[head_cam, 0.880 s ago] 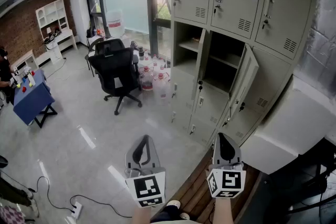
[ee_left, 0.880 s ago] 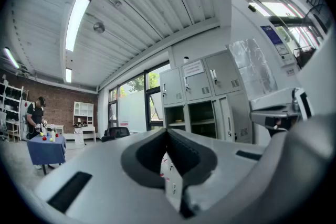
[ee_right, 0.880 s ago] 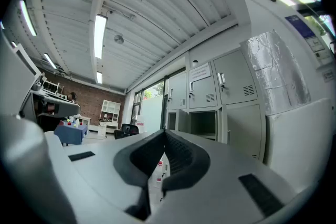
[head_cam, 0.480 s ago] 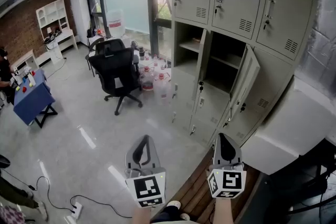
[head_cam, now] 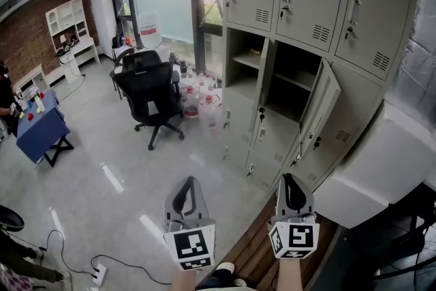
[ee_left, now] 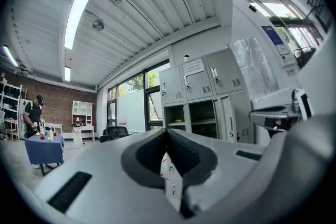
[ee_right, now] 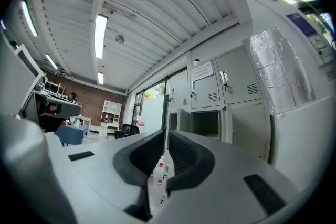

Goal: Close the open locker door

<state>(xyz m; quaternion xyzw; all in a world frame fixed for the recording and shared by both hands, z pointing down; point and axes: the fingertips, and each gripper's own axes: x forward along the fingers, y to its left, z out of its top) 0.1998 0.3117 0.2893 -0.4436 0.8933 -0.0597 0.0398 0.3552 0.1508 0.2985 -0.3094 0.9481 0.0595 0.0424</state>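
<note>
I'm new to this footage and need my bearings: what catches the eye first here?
The tall beige metal locker bank at upper right dominates, its left open door and right open door baring dark shelves. A black office chair stands left of it; the left gripper and right gripper, both shut and empty, sit at the bottom.

Glossy grey floor (head_cam: 88, 146), black office chair (head_cam: 151, 92) far centre, plastic jugs (head_cam: 199, 103) beside the lockers (head_cam: 306, 10), power strip (head_cam: 99, 274) near left.
</note>
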